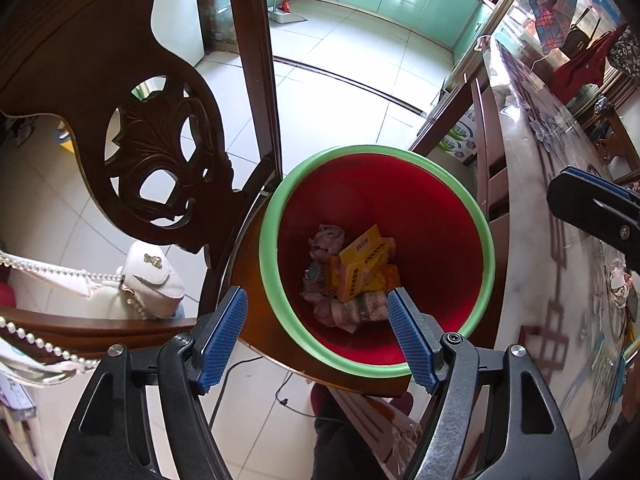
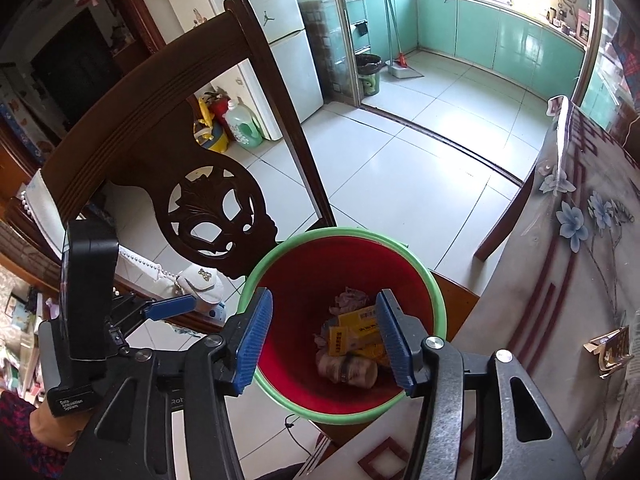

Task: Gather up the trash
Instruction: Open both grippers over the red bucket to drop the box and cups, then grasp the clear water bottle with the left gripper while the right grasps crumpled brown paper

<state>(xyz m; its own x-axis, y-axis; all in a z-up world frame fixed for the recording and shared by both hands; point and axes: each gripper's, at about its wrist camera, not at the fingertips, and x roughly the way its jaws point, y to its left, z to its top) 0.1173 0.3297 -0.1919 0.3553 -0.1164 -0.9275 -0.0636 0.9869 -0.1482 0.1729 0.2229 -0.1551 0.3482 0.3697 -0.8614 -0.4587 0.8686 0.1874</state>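
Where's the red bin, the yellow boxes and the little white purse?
Bin point(image 1: 376, 150): left wrist view, on its green rim at the top.
Yellow boxes point(image 1: 362, 254): left wrist view, on the top box's face, inside the bin.
Purse point(image 1: 154, 276): left wrist view, on its white flap.

Home dining area: carved wooden chair point(image 2: 188, 128), fridge point(image 2: 276, 40), probably kitchen cabinets point(image 2: 500, 36) beyond.

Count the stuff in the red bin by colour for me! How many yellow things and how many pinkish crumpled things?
In the bin:
Yellow boxes: 3 that I can make out
Pinkish crumpled wads: 2 or so; the heap at the near side may be more than one
Total: about 5, as they overlap
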